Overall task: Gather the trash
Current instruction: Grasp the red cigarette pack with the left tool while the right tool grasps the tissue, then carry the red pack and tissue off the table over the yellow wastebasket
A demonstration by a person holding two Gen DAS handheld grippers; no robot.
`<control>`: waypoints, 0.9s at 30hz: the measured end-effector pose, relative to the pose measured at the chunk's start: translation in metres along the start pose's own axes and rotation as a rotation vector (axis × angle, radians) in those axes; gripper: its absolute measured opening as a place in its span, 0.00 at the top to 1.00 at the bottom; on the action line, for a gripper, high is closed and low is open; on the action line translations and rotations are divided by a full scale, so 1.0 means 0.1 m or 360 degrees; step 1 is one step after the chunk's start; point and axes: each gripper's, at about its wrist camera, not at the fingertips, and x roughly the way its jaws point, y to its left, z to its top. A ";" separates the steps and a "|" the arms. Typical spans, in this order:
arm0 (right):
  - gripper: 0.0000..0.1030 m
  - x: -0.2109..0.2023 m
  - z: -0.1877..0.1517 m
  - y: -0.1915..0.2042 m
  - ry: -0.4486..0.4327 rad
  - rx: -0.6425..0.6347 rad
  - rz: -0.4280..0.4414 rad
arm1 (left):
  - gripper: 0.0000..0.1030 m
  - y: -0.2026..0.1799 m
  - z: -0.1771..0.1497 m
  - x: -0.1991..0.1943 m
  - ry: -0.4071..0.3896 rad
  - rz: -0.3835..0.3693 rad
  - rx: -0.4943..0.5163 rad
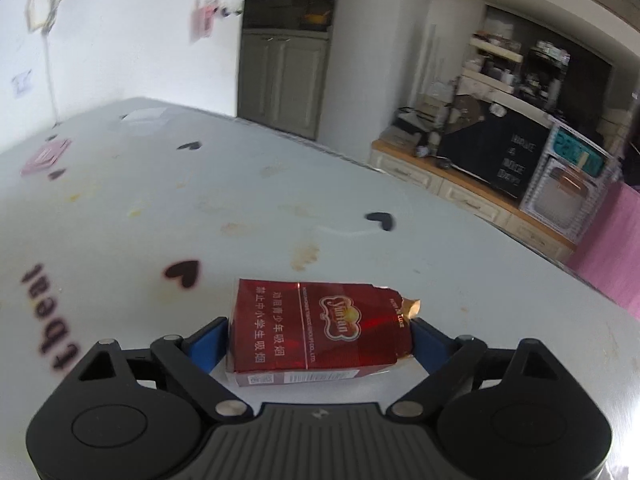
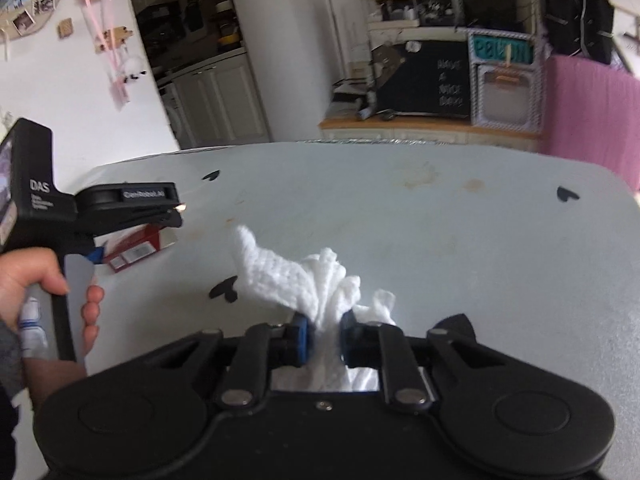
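Trash is half secured: my right gripper (image 2: 323,340) is clamped on the crumpled white tissue (image 2: 320,280) at lower centre of the right wrist view. My left gripper (image 1: 320,338) stands spread around the torn red cigarette pack (image 1: 320,330), low in the left wrist view on the pale table (image 1: 440,240); blue pads (image 1: 208,340) look just beside it, so lifting and binning both remain. No bin shows.

1. Location: home, kitchen/dining area.
2. Evidence: pale table (image 2: 440,216) w/ heart decals; panelled cabinets (image 2: 216,96); cluttered shelves (image 1: 500,60); photos (image 2: 24,20) pinned on wall; letter board (image 2: 436,80) on wooden counter.
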 end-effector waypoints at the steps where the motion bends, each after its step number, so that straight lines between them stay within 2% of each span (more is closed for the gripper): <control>1: 0.86 -0.02 -0.01 -0.02 0.0007 -0.0003 0.0026 | 0.10 -0.03 -0.04 -0.04 -0.0011 -0.0003 0.0035; 11: 0.88 -0.40 -0.08 -0.24 0.0022 0.0027 0.0111 | 0.10 -0.32 -0.51 -0.65 -0.0061 -0.0096 0.0245; 22: 0.88 -1.10 -0.21 -0.44 -0.0032 0.0008 0.0097 | 0.10 -0.43 -0.97 -1.58 -0.0077 -0.0208 0.0212; 27: 0.88 -1.43 -0.37 -0.49 -0.0076 -0.0049 0.0043 | 0.10 -0.44 -1.20 -2.00 -0.0096 -0.0220 0.0233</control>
